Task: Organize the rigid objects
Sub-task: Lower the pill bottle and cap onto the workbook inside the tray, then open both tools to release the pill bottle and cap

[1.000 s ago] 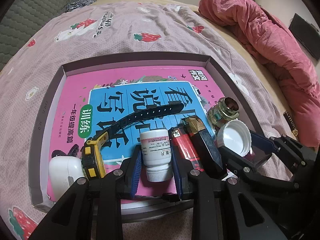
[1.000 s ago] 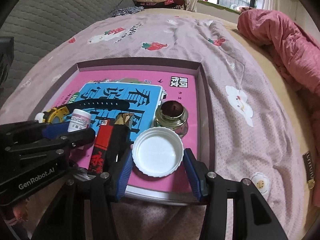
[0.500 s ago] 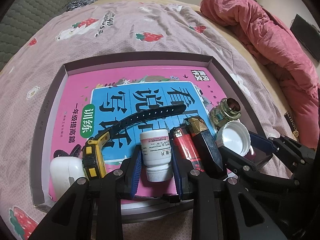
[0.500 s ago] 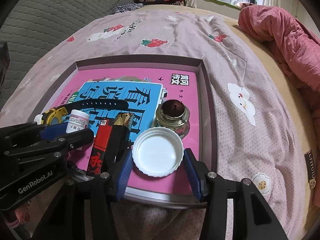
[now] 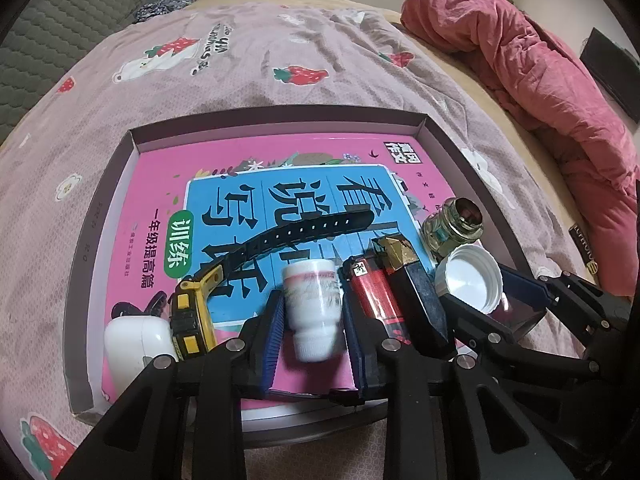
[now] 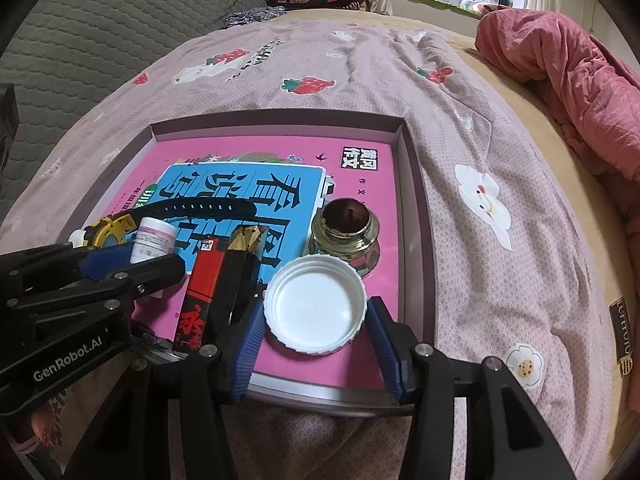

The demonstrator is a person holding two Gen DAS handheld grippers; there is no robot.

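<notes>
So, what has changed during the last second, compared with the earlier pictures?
Almost nothing. The white bottle between the fingers of the left gripper is blurred now, where it was sharp before, so it may be rolling slightly in place. Nothing was taken or let go. The right gripper stays around the white cap, and the other things in the tray lie as before.

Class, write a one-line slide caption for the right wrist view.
Right gripper straddles a white cap on a pink book in a tray.
</notes>
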